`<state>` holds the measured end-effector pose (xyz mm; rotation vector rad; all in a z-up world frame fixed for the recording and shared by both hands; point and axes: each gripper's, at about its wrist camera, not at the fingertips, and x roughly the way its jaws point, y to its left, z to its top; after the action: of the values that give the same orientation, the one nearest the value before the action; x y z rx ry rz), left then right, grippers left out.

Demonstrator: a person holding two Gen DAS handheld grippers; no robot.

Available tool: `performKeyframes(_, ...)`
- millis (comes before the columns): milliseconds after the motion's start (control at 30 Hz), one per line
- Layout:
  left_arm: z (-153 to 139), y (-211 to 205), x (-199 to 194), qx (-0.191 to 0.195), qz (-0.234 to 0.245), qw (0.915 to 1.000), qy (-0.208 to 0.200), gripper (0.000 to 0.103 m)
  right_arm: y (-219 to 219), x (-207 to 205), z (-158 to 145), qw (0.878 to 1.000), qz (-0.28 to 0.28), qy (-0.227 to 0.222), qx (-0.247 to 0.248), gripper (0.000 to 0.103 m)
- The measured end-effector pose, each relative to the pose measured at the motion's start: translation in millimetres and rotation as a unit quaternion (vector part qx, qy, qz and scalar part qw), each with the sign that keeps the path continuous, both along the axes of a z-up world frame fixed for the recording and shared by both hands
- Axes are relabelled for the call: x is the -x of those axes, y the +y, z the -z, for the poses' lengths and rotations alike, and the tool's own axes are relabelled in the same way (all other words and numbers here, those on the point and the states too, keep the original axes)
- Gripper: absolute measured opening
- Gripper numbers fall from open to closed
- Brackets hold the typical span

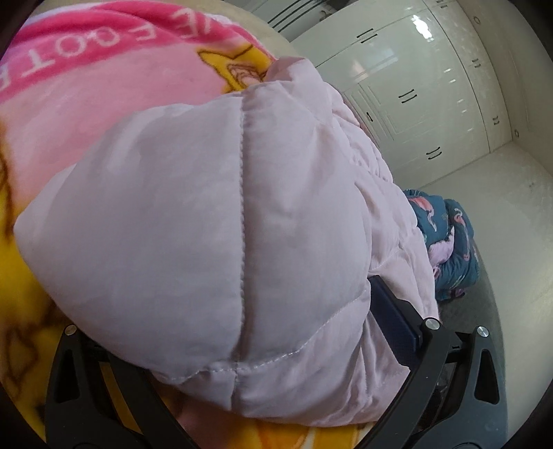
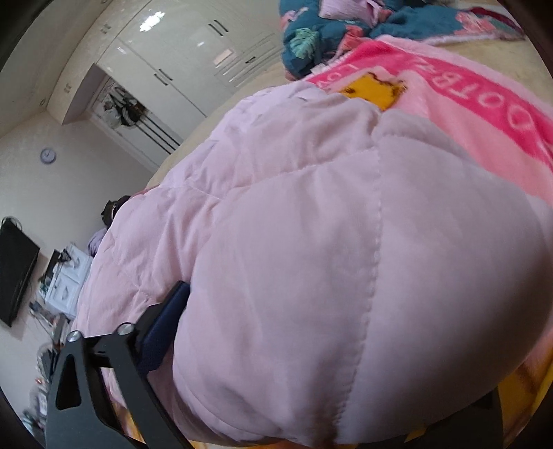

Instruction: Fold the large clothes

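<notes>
A pale pink quilted puffer jacket (image 1: 214,221) fills the left wrist view and the right wrist view (image 2: 311,269). It lies on a pink and yellow blanket (image 1: 79,86) on a bed. My left gripper (image 1: 242,345) is shut on a thick fold of the jacket; one blue finger pad (image 1: 394,311) shows at its right, the other is hidden under the fabric. My right gripper (image 2: 328,345) is shut on another fold of the jacket; one blue pad (image 2: 166,321) shows at its left, the other is hidden.
A dark teal patterned garment (image 1: 446,241) lies bunched beyond the jacket, also at the top of the right wrist view (image 2: 331,31). White wardrobe doors (image 1: 414,86) stand behind. A black TV (image 2: 15,269) and a cluttered white cabinet (image 2: 65,279) are at the left.
</notes>
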<state>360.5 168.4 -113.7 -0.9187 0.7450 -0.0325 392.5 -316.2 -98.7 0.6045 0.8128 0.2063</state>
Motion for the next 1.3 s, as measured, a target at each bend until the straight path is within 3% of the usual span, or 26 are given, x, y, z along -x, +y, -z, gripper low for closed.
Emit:
performKeyframes(67,-0.8,-0.4,0.0,-0.002,0.004,1.0000,-0.001,0.093,5.4,0.1,-5.6,1.000,-0.010,-0.010,0.022,0.079)
performKeyframes(100,-2.1,0.3,0.6,-0.003,0.006,1.0000,-0.002,0.091,9.3,1.1,-10.4,0.999,-0.016,-0.017,0.037,0.070)
performKeyframes(200,-9.8,-1.2,2.4,-0.022,0.013,0.9996,-0.010,0.071,21.8,4.9,-25.2,0.995,-0.030,-0.042,0.084,0.053)
performKeyframes(267,-19.2,-5.3,4.8,-0.049,0.018,0.9985,-0.017,0.053,30.3,8.0,-33.1,0.991,-0.035,-0.055,0.115,0.048)
performKeyframes(433,-42.3,-13.9,13.4,-0.110,0.028,0.9930,-0.033,0.036,54.2,22.4,-62.0,0.974,-0.056,-0.099,0.197,0.040)
performKeyframes(833,-82.9,-30.6,63.7,-0.198,0.039,0.9774,-0.065,0.032,81.6,83.7,-96.7,0.944,-0.086,-0.170,0.268,0.037)
performKeyframes(1100,-97.0,-34.8,92.2,-0.219,0.041,0.9712,-0.084,0.032,89.7,127.1,-106.0,0.937,-0.098,-0.184,0.282,0.037)
performKeyframes(1300,-99.5,-33.8,112.5,-0.220,0.043,0.9706,-0.088,0.032,87.6,151.5,-103.5,0.941,-0.094,-0.181,0.270,0.037)
